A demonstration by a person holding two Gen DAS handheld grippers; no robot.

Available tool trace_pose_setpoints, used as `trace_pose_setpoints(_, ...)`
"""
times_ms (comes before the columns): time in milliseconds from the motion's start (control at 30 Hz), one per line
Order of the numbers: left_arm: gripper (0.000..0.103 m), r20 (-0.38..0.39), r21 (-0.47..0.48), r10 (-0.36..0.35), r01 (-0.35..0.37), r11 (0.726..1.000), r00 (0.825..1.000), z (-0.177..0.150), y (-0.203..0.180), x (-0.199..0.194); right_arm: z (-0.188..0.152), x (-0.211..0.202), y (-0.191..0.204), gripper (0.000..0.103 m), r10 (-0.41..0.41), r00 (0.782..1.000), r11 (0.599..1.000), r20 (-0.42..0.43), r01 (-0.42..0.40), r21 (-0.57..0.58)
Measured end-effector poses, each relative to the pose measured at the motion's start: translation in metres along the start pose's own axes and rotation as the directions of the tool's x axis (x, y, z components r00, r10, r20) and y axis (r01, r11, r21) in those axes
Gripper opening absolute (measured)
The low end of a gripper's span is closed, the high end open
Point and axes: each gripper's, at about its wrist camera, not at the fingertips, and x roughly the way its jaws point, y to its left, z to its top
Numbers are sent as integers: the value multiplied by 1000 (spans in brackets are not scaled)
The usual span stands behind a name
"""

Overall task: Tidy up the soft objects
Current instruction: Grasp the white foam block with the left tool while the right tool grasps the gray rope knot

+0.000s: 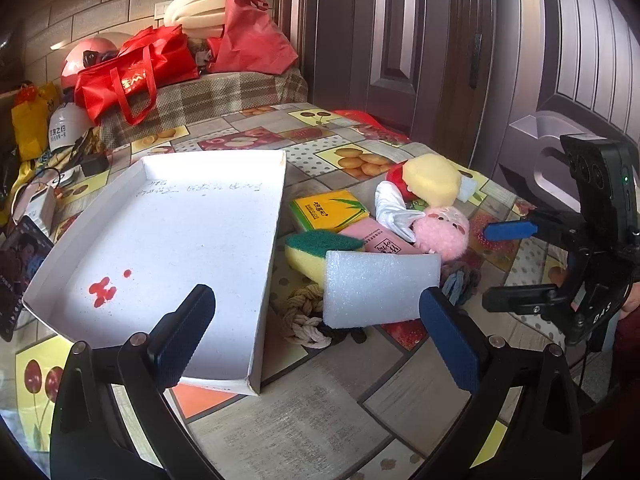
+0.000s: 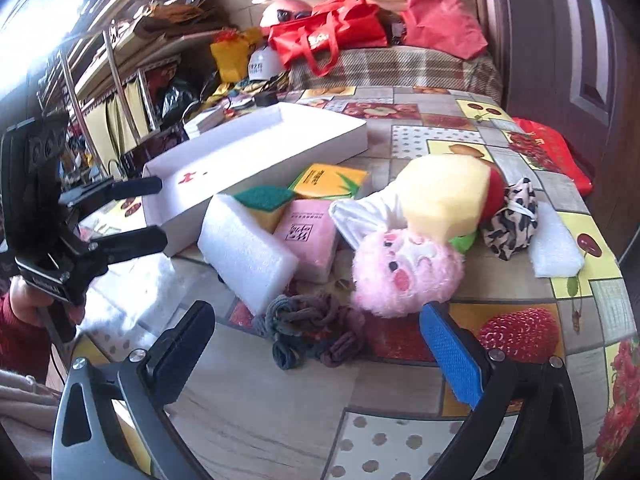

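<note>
One shallow white cardboard tray sits empty on the fruit-patterned surface. Just right of the tray lie a white foam block, a green-topped yellow sponge and a pink fluffy plush toy. Both the left gripper and right gripper have jaws spread, holding nothing.

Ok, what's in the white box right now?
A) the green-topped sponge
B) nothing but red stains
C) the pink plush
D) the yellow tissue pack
B: the white box holds only red stains and some handwriting; the pink plush, sponge and yellow tissue pack all lie on the table beside it.
</note>
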Motion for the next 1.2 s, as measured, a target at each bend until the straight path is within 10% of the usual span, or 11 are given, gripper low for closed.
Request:
trace_pose_setpoints(133, 103, -33, 34, -12, 13, 999, 999, 4, -6, 6, -4, 26, 8, 89, -19, 996, 999, -88, 15, -47)
trace_pose_setpoints(333, 103, -104, 87, -33, 42, 995, 994, 10, -28, 36, -10, 27, 1, 36, -40, 995, 997, -90, 34, -67)
trace_pose_setpoints(667, 103, -43, 281, -45, 56, 958, 998, 30, -58, 34, -28, -9, -35, 35, -29, 999, 998, -18, 30, 62)
trace_pose_setpoints(967, 103, -225, 578, 50, 92, 811, 973, 5, -80, 70, -29, -11, -36, 35, 12, 1000, 995, 6, -13, 97)
trace_pose_setpoints(1067, 103, -181, 684, 163, 5, 730, 970, -12, -84, 75, -29, -10, -39, 35, 21, 1000, 994, 8, -22, 103)
trace_pose_setpoints(1200, 95, -145, 709, 188, -31, 705, 971, -11, -83, 77, -29, -8, -38, 35, 28, 1000, 993, 5, -28, 111)
